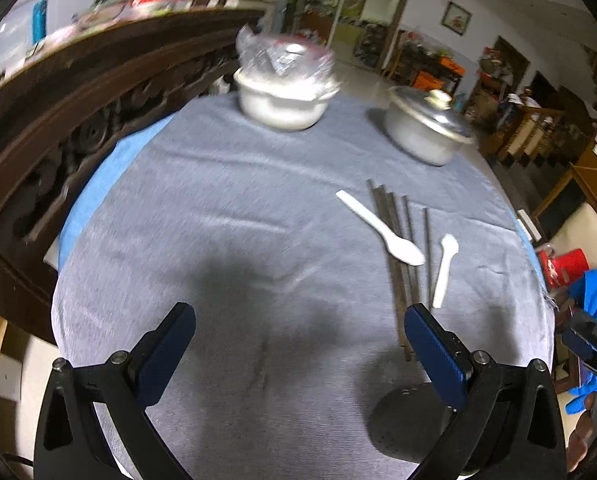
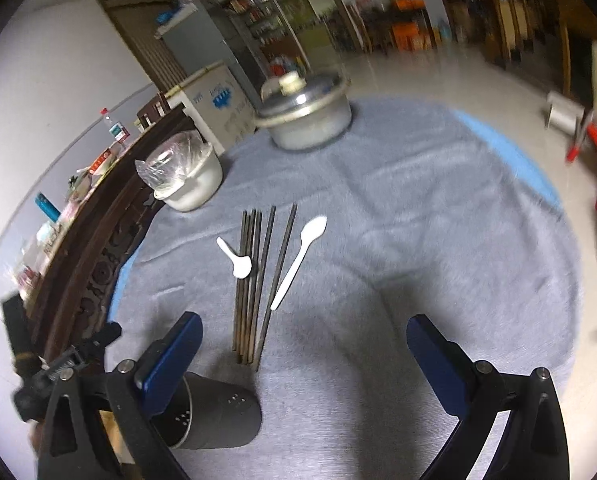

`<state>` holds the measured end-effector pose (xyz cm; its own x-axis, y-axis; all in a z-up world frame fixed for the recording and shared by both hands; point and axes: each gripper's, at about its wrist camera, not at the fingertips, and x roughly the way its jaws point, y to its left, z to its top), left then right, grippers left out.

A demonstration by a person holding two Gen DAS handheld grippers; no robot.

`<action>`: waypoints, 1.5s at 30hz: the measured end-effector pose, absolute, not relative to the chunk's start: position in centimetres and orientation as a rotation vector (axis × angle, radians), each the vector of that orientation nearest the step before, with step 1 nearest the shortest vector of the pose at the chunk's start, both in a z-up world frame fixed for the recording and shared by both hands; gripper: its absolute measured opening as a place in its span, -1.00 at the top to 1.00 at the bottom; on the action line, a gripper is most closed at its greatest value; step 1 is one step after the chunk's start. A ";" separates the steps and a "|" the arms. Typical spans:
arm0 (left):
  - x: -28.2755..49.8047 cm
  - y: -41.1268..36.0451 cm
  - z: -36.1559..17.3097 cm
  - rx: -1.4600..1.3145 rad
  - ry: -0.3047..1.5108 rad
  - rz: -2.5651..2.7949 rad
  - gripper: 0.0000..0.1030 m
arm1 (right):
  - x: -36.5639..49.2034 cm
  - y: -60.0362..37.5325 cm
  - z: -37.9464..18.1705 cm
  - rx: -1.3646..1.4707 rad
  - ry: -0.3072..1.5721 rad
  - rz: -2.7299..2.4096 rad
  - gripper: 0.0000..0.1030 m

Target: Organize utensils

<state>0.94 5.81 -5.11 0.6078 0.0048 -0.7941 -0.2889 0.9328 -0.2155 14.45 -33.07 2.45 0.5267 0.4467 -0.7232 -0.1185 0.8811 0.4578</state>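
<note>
Nothing was gathered yet — both the left gripper (image 1: pixel 300 330) and right gripper (image 2: pixel 304 340) hung spread and empty, chopsticks (image 2: pixel 254 280) and white spoons (image 2: pixel 298 262) just ahead, the dark holder (image 2: pixel 218 416) lying beside the right's left jaw — so a first pick seemed next.

Grey-clothed table (image 2: pixel 438 240), chopsticks (image 2: pixel 254 280), spoons (image 2: pixel 298 260), pots (image 2: pixel 306 116)

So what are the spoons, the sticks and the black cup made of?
The two spoons look like plastic: plain matte white, thin and smooth. The chopsticks seem to be dark wood or bamboo, dull brown with paler worn ends, though blur leaves that open. The black holder lying on its side looks like matte metal or plastic with small punched holes; I cannot tell which.
</note>
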 end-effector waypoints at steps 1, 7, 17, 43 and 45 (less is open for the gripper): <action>1.1 6.3 -5.6 -0.356 0.920 0.186 -1.00 | 15.5 -33.3 1.8 0.408 0.994 0.354 -0.90; 1.9 7.6 -7.7 -0.413 0.977 0.212 -1.00 | 23.0 -32.7 -3.1 0.602 1.215 0.408 -0.41; 5.0 9.0 -9.6 -0.423 1.053 0.194 -1.00 | 32.0 -29.5 -8.5 0.677 1.362 0.366 0.09; 19.2 6.2 -11.8 -0.702 1.266 0.050 -1.00 | 36.8 -28.0 -9.9 0.588 1.384 0.406 0.77; 19.9 6.0 -12.3 -0.700 1.297 0.077 -1.00 | 37.0 -28.0 -9.8 0.597 1.382 0.438 0.31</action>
<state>19.88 6.01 -12.27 0.2986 -0.3251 -0.8973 -0.4295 0.7938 -0.4306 36.99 -27.97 -9.78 0.1477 0.6140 -0.7754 0.0549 0.7777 0.6262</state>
